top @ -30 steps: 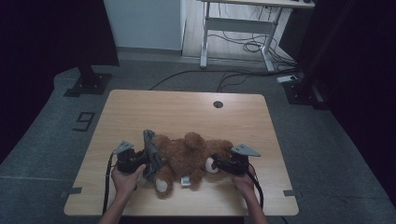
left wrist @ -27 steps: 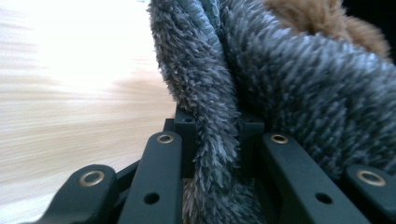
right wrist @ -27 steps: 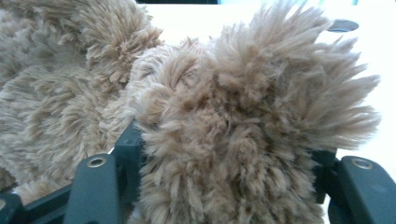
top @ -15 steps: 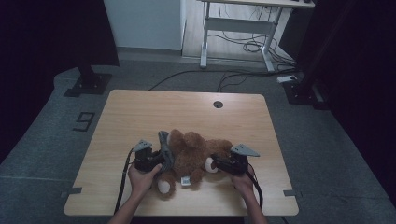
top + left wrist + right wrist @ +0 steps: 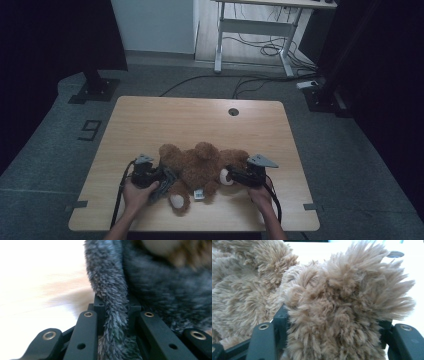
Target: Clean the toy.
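Gripping a fold of grey fur (image 5: pixel 112 312) with my left gripper (image 5: pixel 156 176), I have the right gripper (image 5: pixel 235 176) clamped on the brown teddy bear (image 5: pixel 200 167) lying on the tabletop (image 5: pixel 200 120).

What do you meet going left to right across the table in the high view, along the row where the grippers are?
Left gripper, clamped on a grey furry cloth → brown teddy bear lying on the wooden table → right gripper, closed on the bear's limb.
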### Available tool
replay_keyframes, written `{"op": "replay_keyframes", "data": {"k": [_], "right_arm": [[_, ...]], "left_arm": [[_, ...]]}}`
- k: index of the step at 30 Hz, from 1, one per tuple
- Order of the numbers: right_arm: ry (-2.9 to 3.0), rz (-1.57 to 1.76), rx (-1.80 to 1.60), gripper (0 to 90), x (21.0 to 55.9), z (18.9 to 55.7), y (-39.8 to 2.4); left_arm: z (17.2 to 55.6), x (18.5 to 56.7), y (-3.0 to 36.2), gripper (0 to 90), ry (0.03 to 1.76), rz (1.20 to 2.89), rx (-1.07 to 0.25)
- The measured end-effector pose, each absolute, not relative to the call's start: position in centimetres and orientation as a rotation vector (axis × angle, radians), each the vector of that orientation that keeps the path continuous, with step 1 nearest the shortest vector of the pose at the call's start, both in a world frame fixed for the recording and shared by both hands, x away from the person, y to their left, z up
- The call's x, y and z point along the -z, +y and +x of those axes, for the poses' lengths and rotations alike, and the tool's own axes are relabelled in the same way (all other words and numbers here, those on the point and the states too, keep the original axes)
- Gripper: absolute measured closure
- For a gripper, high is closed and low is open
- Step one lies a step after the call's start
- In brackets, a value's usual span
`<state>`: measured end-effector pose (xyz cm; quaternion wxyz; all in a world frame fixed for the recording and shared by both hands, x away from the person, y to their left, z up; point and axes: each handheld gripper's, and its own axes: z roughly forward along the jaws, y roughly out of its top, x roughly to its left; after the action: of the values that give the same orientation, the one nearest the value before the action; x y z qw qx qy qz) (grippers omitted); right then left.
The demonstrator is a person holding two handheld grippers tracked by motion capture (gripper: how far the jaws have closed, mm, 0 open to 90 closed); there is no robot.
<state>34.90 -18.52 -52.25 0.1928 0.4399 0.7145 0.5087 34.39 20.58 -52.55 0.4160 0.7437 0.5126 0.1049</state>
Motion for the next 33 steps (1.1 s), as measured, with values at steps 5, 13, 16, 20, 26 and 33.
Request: {"op": "replay_keyframes", "data": {"k": [5, 13, 16, 20, 26, 33], "right_arm": [[2.005, 1.235, -1.431, 35.8, 52.2, 34.9, -18.5], [2.006, 1.238, -1.436, 35.7, 52.3, 35.0, -18.6], [2.002, 1.238, -1.436, 35.8, 52.3, 35.0, -18.6], [2.000, 1.235, -1.442, 35.7, 52.3, 35.0, -18.6], [1.998, 1.237, -1.445, 35.8, 52.4, 34.9, -18.6], [1.998, 1.234, -1.447, 35.8, 52.4, 34.9, -18.6]], "left_arm": [[33.8, 49.5, 23.5, 76.0, 1.275, 1.744, -0.315], [33.1, 42.3, 23.3, 75.4, 1.118, 1.611, -0.357], [33.1, 40.5, 21.3, 75.4, 1.049, 1.595, -0.347], [33.7, 39.0, 17.9, 75.4, 1.002, 1.630, -0.371], [36.7, 42.2, 12.8, 75.3, 1.075, 1.810, -0.305], [37.1, 46.1, 10.8, 75.1, 1.126, 1.878, -0.280]]}}
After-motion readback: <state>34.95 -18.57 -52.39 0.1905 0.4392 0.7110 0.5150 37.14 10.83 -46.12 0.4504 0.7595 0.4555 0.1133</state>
